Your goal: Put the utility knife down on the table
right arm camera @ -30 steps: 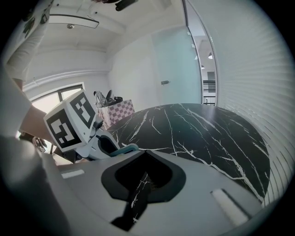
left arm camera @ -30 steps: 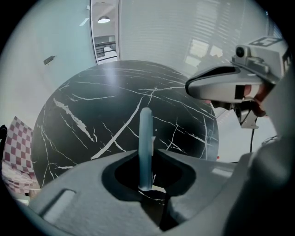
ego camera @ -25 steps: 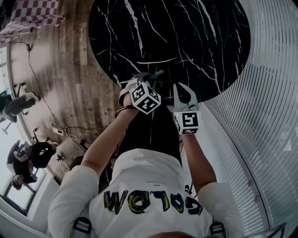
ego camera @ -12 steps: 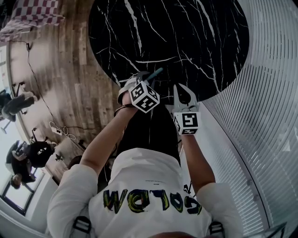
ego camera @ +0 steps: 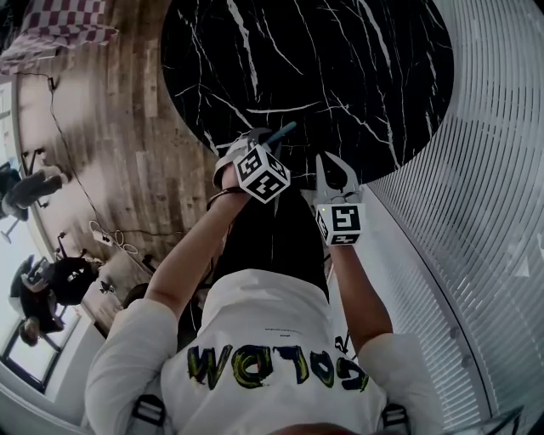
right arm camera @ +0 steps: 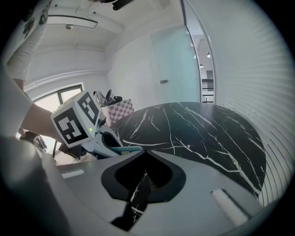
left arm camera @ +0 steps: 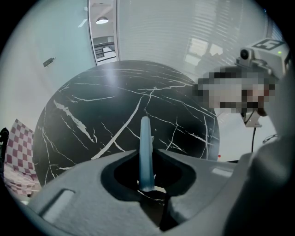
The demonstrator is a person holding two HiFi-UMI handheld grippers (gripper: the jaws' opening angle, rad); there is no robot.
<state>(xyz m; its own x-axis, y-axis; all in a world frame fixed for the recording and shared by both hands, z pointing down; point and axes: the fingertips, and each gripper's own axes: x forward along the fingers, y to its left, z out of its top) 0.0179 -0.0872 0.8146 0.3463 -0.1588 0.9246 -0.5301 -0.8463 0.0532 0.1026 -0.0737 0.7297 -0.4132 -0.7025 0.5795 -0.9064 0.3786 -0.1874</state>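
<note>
A slim blue utility knife (ego camera: 280,132) sticks out from my left gripper (ego camera: 265,144), whose jaws are shut on its handle, over the near edge of the round black marble table (ego camera: 340,68). In the left gripper view the knife (left arm camera: 145,147) stands upright between the jaws of the left gripper (left arm camera: 147,156) and points out over the table (left arm camera: 92,115). My right gripper (ego camera: 333,160) hangs just to the right, beside the table's rim, with nothing in it. In the right gripper view the right gripper (right arm camera: 144,152) has its tips together, and the knife (right arm camera: 131,149) shows at the left.
A wooden floor (ego camera: 127,127) lies left of the table, with a checked cloth (ego camera: 64,21) at the far corner and cables (ego camera: 119,242) on the boards. White slatted blinds (ego camera: 493,170) run along the right. Seated people (ego camera: 34,191) are at the far left.
</note>
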